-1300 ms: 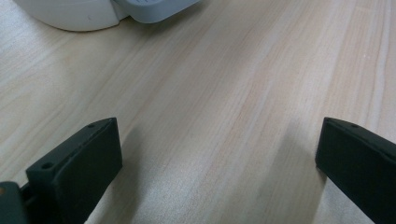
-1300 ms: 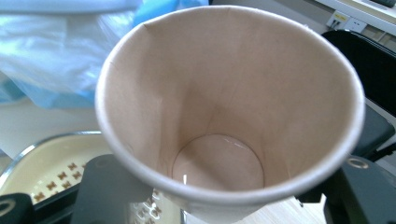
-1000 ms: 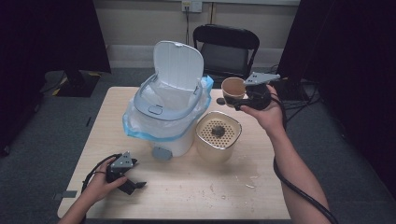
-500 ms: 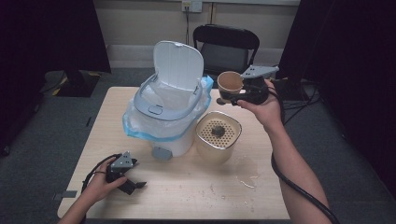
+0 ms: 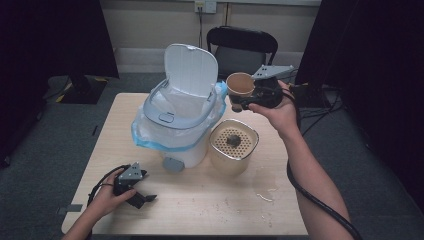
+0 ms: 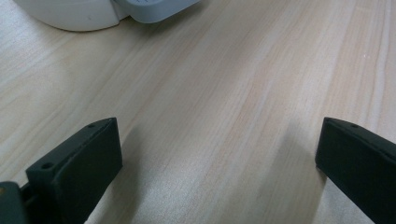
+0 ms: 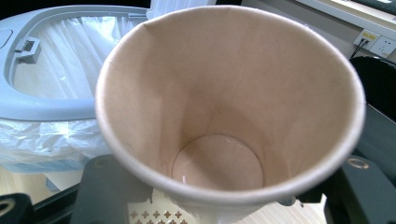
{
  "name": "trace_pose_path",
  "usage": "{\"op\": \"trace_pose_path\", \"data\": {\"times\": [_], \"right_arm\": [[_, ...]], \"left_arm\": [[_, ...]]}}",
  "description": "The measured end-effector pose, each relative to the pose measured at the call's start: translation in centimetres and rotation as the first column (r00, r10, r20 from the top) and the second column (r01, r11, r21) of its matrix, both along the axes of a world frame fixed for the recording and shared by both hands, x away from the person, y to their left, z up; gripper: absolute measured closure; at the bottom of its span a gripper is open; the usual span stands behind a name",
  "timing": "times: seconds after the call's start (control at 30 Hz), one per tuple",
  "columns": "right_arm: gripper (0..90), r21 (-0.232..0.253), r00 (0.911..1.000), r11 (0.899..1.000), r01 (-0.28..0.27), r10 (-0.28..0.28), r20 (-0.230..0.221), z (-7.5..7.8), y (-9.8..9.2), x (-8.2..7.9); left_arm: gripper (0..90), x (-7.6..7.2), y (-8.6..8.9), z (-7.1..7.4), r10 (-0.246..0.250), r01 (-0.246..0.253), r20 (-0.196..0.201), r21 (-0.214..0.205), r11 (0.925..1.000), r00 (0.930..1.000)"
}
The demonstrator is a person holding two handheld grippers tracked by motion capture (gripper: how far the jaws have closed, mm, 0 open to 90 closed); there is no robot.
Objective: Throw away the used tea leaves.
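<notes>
A brown paper cup (image 5: 240, 84) hangs in the air just right of the white bin (image 5: 172, 132), above the tan box. My right gripper (image 5: 241, 98) is shut on its lower wall. In the right gripper view the cup (image 7: 224, 93) looks bare inside, between the two black jaws of my right gripper (image 7: 233, 198). The bin's lid (image 5: 191, 70) stands up and a clear bag lines the bin's rim (image 7: 42, 109). My left gripper (image 5: 144, 186) rests on the table near the front left, open with nothing in it; its jaws stand wide apart over bare wood (image 6: 217, 154).
A tan box with a perforated top (image 5: 233, 145) stands right of the bin, a small dark lump on its lid. Crumbs and a wet patch (image 5: 265, 192) lie on the wooden table (image 5: 210, 210). A black chair (image 5: 243, 47) stands behind the table. Cables trail at the right.
My right hand has lifted the cup a little and brought it left, closer to the bin. The left hand has stayed put.
</notes>
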State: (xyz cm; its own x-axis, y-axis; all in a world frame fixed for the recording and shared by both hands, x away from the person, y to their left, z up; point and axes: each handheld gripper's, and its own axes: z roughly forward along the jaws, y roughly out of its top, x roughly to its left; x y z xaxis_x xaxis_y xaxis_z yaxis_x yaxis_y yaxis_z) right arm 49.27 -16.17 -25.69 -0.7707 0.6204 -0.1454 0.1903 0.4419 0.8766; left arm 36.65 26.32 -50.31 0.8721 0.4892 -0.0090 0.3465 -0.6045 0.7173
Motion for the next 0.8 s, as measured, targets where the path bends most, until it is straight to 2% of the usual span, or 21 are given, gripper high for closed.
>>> {"op": "trace_pose_path", "data": {"times": [0.8], "right_arm": [[38.0,0.019,0.9987,0.999,-0.05,0.05,-0.008,1.8,2.5,-0.3]], "left_arm": [[0.0,0.0,0.0,0.0,0.001,-0.001,0.001,-0.001,1.0,1.0]]}}
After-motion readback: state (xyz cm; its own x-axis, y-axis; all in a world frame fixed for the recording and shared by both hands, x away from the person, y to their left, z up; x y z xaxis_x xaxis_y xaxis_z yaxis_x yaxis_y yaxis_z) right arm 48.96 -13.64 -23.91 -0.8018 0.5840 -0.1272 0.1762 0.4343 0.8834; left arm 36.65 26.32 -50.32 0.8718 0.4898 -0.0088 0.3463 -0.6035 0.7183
